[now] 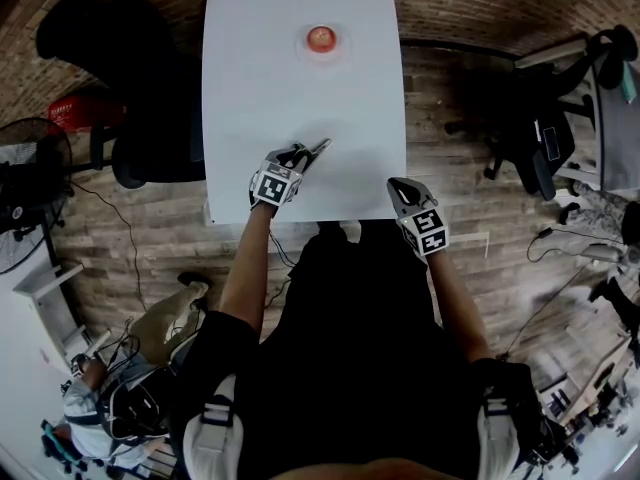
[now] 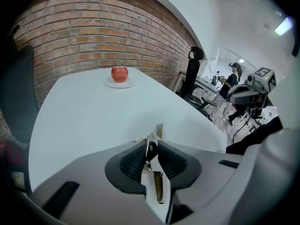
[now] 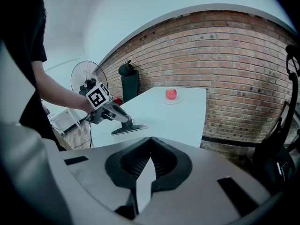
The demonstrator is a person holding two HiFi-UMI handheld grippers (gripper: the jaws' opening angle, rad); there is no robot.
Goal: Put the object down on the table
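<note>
White bench runs away from the person, bare apart from a red apple sitting on a pale plate out at the twelve o'clock end; the left hand-held gripper is low over the near part of the bench at about seven o'clock, angled toward one o'clock, its marker cube facing up; its jaws stand a little apart, and a slim metal tool lies in the slot between the dark ribbed pads, its bright tip poking out past them over the white surface; the pads sit just beside the tool rather than pinching it; from the right gripper view, the left gripper's nose looks to be down at the benchtop, though whether the tool itself rests on the surface I cannot tell; the right hand-held gripper hangs at the near edge of the bench at about five o'clock, well apart from the left one, its jaws drawn together with nothing between them; a black chair stands off the bench's ten o'clock side, and a floor fan stands beyond it near the brick wall.
</note>
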